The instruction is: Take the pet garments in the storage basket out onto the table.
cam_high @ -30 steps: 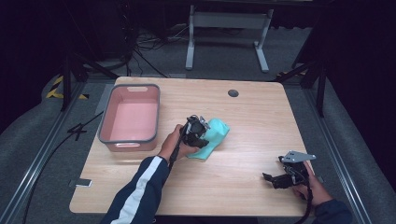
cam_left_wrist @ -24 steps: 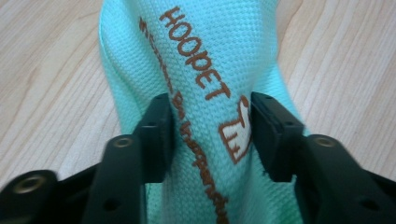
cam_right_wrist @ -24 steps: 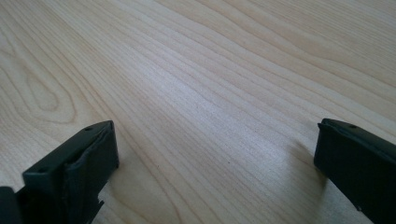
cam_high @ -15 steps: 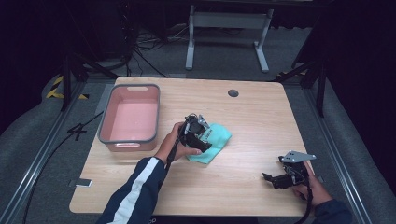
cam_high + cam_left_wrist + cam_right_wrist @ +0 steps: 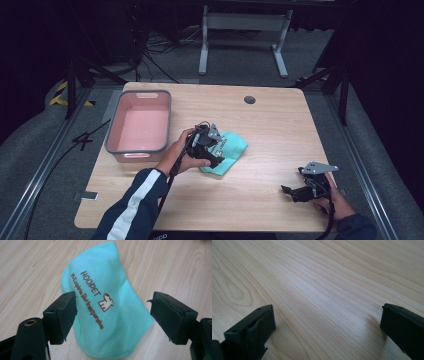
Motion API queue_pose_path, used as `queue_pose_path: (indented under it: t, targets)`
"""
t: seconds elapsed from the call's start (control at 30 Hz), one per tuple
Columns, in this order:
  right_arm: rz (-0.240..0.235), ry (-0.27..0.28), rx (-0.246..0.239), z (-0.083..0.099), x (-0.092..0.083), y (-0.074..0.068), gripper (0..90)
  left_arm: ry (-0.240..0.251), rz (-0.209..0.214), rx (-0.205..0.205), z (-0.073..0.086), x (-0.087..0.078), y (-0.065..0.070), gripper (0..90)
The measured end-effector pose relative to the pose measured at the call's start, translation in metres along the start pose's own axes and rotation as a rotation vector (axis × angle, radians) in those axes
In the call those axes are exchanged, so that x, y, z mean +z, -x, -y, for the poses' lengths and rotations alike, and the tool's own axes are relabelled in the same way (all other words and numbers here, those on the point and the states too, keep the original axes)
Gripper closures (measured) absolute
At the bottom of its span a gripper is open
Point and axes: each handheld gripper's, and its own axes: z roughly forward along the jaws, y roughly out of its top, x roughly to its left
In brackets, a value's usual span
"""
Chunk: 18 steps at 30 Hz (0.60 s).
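- Teal mesh cloth (image 5: 107,302) lies crumpled near the middle of the wooden table (image 5: 270,125), just right of a pink tub (image 5: 141,127).
- Brown print on it reads "HOOPET" beside a small dog logo — the smaller line beneath is too blurred to read.
- Left tool (image 5: 112,315) hovers over the cloth, jaws spread wide, gripping nothing.
- Right tool (image 5: 300,192) sits low at the table's near right corner — jaws wide apart, empty.

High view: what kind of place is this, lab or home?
Likely a lab or recording studio, not a home: a bare wooden table ringed by dark curtains, metal rails on the grey floor, loose cables behind, and hazard tape at left.
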Motion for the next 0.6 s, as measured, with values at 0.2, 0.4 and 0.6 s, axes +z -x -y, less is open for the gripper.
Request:
queue_pose_path:
  t: [0.2, 0.4, 0.6]
  targets:
    - [0.0, 0.0, 0.0, 0.0, 0.0, 0.0, 0.2, -0.025, -0.003, 0.048, 0.007, -0.012, 0.007, 21.9]
    - [0.0, 0.0, 0.0, 0.0, 0.0, 0.0, 0.2, -0.056, -0.013, 0.087, 0.025, -0.028, 0.014, 23.0]
    - [0.0, 0.0, 0.0, 0.0, 0.0, 0.0, 0.2, -0.064, -0.032, 0.108, 0.045, -0.043, 0.017, 23.6]
